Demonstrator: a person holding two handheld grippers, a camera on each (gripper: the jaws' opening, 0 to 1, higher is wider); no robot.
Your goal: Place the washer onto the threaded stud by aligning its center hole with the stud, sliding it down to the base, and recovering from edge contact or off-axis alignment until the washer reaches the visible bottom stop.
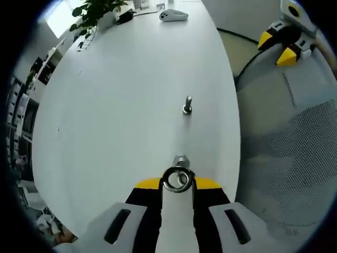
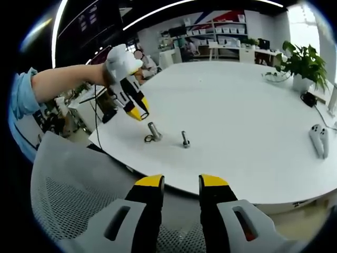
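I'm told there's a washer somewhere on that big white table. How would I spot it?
Start at the white table and go to its near edge, below the left gripper a person holds. Two small metal studs stand there; the washer is the thin metal ring resting against the base of the left stud, the one nearer that gripper. The other stud has no ring beside it.

Left gripper view hovers close above table (image 1: 116, 105); right gripper view faces it from afar.

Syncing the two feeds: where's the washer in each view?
Left gripper view: washer low centre, just above this gripper's jaw tips, against a stud.
Right gripper view: washer left of centre on the white table, leaning at that stud's foot, below the left gripper.
Shared landmark: the second, bare stud.
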